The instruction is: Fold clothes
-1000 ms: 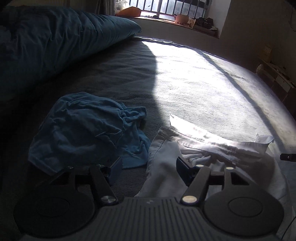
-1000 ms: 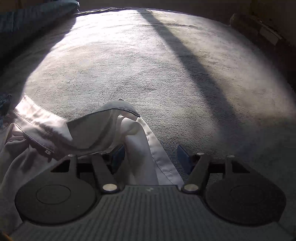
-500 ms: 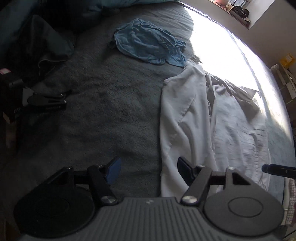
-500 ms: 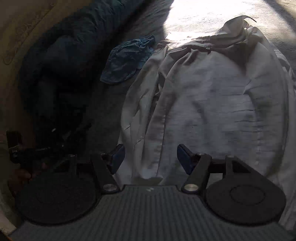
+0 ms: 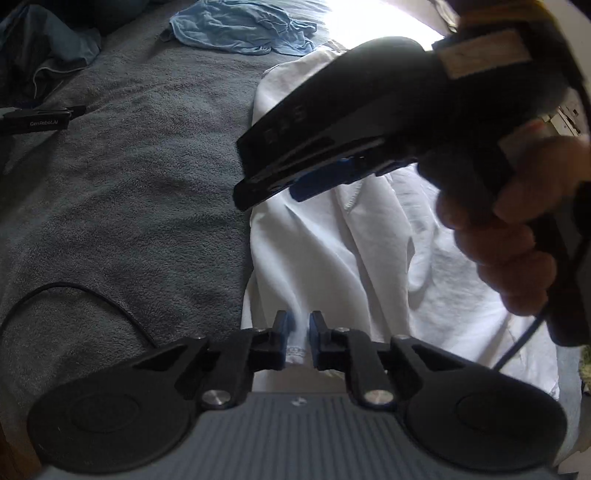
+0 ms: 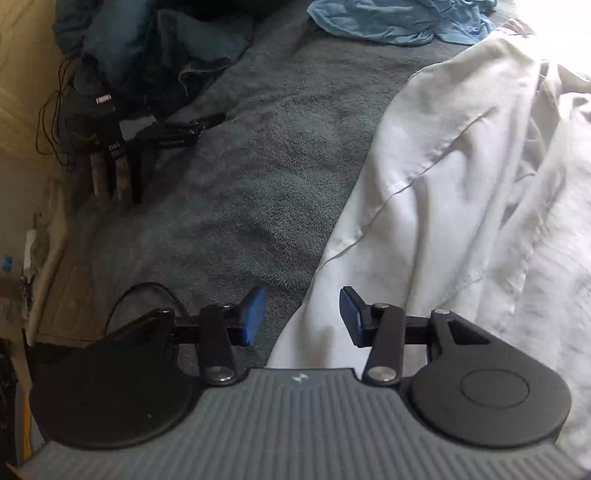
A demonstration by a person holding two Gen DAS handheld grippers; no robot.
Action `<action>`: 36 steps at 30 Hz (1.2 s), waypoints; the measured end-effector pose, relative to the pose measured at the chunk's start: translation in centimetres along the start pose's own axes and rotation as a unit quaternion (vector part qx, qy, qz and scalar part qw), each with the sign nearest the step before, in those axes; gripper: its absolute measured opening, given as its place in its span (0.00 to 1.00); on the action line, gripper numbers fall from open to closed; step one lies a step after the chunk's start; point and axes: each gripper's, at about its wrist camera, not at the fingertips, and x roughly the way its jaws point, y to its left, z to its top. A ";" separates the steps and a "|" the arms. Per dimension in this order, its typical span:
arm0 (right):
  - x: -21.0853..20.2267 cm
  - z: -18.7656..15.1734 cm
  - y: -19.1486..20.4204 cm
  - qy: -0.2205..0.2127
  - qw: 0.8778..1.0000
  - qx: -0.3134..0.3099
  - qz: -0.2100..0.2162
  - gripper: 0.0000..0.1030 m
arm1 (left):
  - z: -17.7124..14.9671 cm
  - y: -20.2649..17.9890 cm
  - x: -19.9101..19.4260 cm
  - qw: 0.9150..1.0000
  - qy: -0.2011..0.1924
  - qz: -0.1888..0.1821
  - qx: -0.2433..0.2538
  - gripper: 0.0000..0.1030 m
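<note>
A white shirt [image 5: 332,251] lies spread along the grey bed blanket [image 5: 129,192]; it also shows in the right wrist view [image 6: 461,192]. My left gripper [image 5: 298,341] is shut on the shirt's near hem, with white cloth pinched between its blue pads. My right gripper [image 6: 302,314] is open over the shirt's left edge, its right pad [image 6: 350,306] above white cloth and its left pad above blanket. In the left wrist view the right gripper [image 5: 325,173] hangs above the shirt, held by a hand [image 5: 517,229].
A crumpled blue garment [image 5: 240,26] lies at the far end of the bed, also in the right wrist view [image 6: 399,18]. A dark duvet [image 6: 155,48] is piled at the left. A black device [image 5: 35,120] and a black cable [image 5: 74,295] lie on the blanket.
My left gripper has closed on the shirt's near hem. My right gripper has moved left across the shirt to its left edge and now crosses the left wrist view.
</note>
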 end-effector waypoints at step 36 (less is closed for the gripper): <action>-12.9 -14.1 -17.2 -0.192 0.944 0.254 -0.088 0.11 | 0.7 2.9 4.0 0.989 0.145 -0.032 -0.011 0.38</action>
